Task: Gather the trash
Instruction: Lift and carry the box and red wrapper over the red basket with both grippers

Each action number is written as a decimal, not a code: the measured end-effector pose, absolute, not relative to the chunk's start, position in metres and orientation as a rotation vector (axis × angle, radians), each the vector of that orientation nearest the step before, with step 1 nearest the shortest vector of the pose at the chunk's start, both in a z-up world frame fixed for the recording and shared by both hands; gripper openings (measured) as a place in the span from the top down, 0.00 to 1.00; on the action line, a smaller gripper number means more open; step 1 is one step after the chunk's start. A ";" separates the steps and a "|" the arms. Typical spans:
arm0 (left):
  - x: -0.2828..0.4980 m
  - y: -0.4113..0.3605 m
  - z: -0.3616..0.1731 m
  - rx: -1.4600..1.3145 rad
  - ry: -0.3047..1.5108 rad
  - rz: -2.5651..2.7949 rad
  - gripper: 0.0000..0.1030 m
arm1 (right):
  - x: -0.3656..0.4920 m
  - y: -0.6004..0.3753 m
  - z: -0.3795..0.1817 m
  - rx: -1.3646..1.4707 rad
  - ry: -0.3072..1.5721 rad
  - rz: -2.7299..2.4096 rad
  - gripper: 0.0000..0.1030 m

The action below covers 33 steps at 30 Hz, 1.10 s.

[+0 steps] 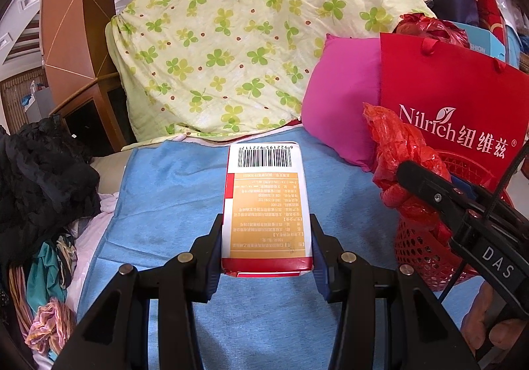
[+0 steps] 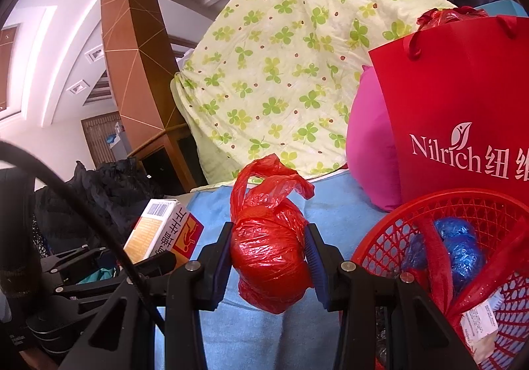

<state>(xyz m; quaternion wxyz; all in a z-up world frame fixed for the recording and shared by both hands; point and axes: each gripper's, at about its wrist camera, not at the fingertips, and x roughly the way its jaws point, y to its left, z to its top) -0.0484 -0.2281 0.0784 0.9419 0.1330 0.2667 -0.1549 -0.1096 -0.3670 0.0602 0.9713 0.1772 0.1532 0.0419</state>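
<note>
Above the blue cloth [image 1: 172, 204], left hand-held gripper [image 1: 266, 257] clamping a flat carton [image 1: 266, 204], right hand-held gripper [image 2: 269, 259] a crinkly red bag [image 2: 269, 251].

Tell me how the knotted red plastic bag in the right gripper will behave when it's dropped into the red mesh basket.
The knotted red plastic bag looks soft: the right gripper dents its sides, so it should squash rather than bounce. Its glossy film may slip. The loose tied handles will probably flop and could snag the red mesh basket rim.
</note>
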 end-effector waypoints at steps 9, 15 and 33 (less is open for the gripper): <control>-0.049 -0.231 0.077 0.277 0.547 -0.336 0.54 | -0.111 -0.369 0.061 0.360 0.304 0.089 0.57; -0.048 -0.234 0.077 0.276 0.551 -0.343 0.54 | -0.114 -0.371 0.062 0.365 0.303 0.082 0.56; -0.051 -0.250 0.074 0.297 0.556 -0.378 0.54 | -0.123 -0.376 0.064 0.379 0.297 0.051 0.56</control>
